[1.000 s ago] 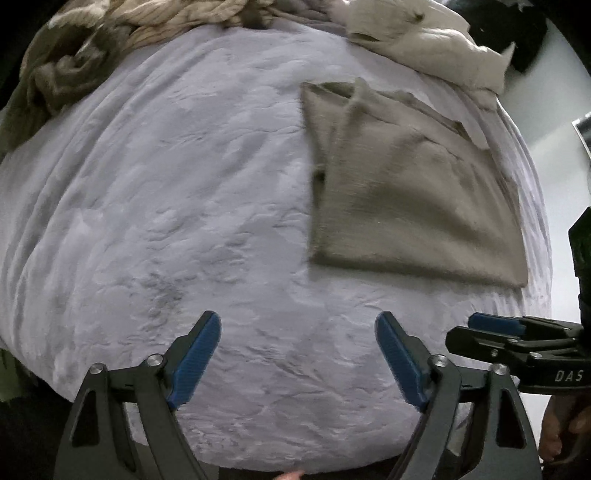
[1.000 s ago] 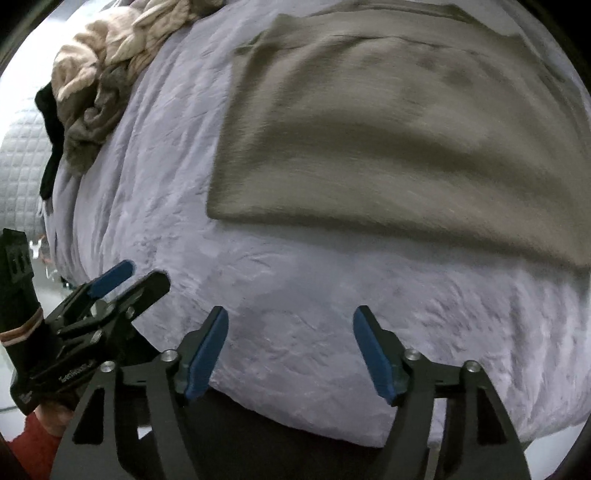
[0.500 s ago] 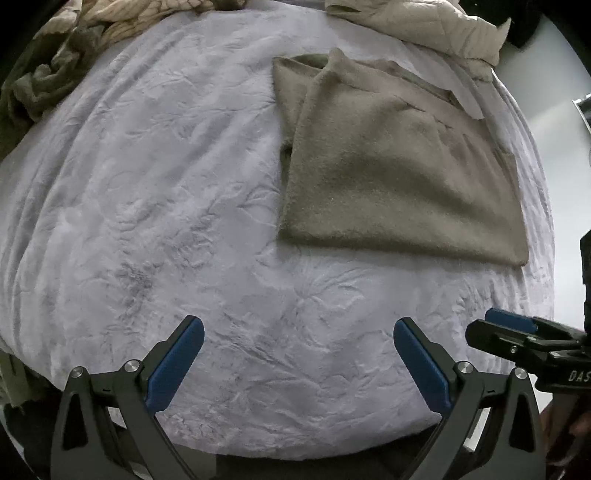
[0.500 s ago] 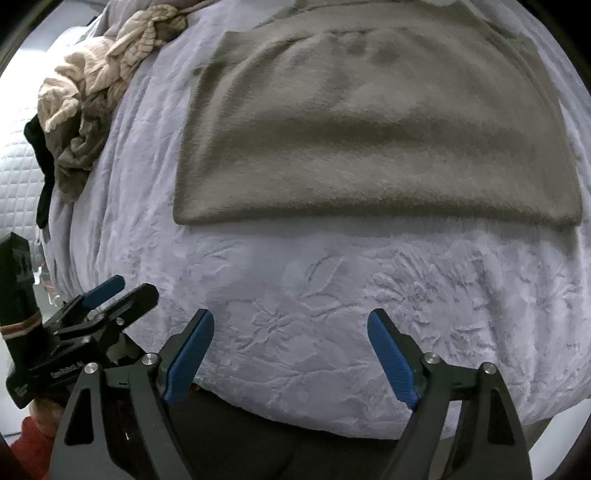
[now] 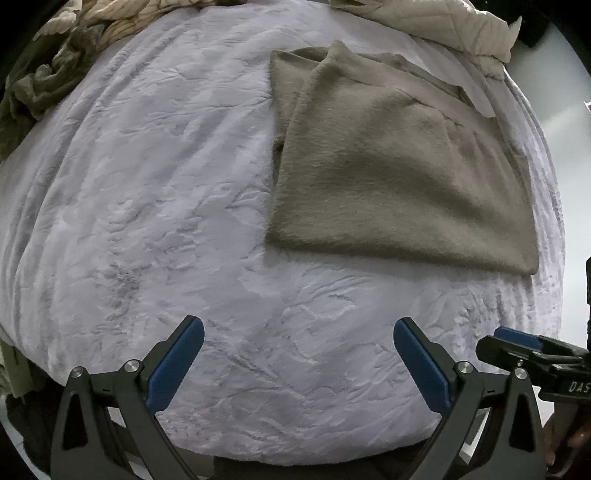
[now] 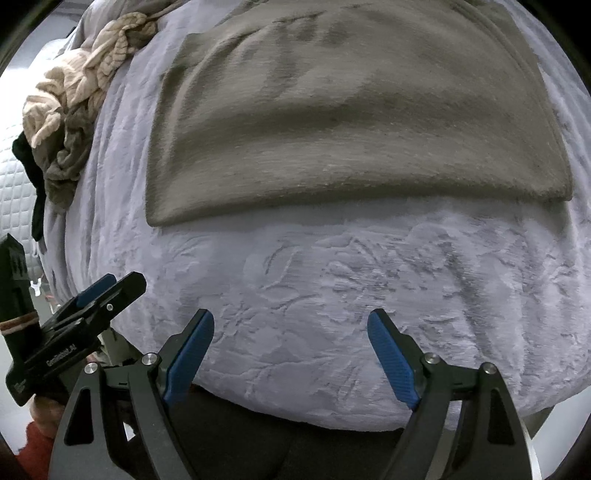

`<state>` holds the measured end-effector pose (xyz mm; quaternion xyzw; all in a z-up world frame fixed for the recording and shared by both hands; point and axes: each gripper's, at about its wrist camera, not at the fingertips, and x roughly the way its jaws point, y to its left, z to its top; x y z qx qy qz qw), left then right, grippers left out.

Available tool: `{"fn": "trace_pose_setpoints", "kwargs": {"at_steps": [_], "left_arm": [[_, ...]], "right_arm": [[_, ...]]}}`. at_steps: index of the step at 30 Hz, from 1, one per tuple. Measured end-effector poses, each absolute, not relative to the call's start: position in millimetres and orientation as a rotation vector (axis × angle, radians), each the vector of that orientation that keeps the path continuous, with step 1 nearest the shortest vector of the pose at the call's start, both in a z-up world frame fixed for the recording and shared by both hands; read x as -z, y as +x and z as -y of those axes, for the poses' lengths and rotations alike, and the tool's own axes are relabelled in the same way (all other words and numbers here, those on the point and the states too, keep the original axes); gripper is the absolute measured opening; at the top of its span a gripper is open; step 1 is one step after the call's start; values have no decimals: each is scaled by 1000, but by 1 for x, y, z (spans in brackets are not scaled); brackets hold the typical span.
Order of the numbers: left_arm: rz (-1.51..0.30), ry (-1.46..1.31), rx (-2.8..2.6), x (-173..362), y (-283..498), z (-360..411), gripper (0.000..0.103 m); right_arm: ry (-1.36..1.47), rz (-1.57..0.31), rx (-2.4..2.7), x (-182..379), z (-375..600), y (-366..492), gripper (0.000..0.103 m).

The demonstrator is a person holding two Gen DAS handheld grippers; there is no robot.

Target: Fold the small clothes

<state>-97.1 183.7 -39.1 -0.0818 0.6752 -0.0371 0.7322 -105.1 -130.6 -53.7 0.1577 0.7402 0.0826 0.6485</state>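
Bed cover [image 5: 155, 192]: pale lilac plush cloth, matt, nap embossed with a leaf-like relief, crushed in streaks toward the near edge.

Folded garment [image 5: 388, 177]: taupe fleecy knit, matt, short brushed pile standing fuzzy along the folded edges; a smoother flat band shows at its far side.

Heap at the far left corner [image 6: 77, 96]: ribbed beige knit over darker soft cloth.

Quilted item at the far right corner [image 5: 443, 22]: cream stitched fabric, slight sheen.

Left claw [image 5: 295, 363] and right claw [image 6: 291, 354]: matt black plastic frames, bright metal rivets, blue textured rubbery pads [image 5: 173, 367].
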Motion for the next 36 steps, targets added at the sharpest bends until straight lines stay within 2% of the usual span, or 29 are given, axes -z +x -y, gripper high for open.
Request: {"fn": "trace_pose_setpoints", "kwargs": {"at_steps": [14, 27, 29, 30, 32, 33, 34, 36], "left_arm": [[-1522, -228, 64, 58, -85, -168, 103], [-1438, -721, 63, 79, -76, -212, 103], [-1422, -763, 67, 80, -75, -214, 103], [-1413, -777, 72, 81, -75, -215, 103], [-1398, -811, 83, 82, -74, -217, 103], [-1392, -829, 91, 84, -73, -217, 103], [-1389, -849, 97, 85, -74, -216, 103], [-1389, -884, 102, 89, -74, -213, 103]], "right_arm": [[490, -1713, -188, 83, 144, -91, 87], [1005, -1542, -393, 127, 121, -48, 87], [1063, -1530, -383, 136, 117, -45, 85], [1099, -1529, -369, 142, 119, -46, 79], [1148, -1528, -328, 150, 127, -48, 62], [1162, -1524, -312, 153, 129, -49, 36], [1188, -1518, -301, 155, 132, -50, 14], [1232, -1486, -314, 154, 137, -50, 14]]}}
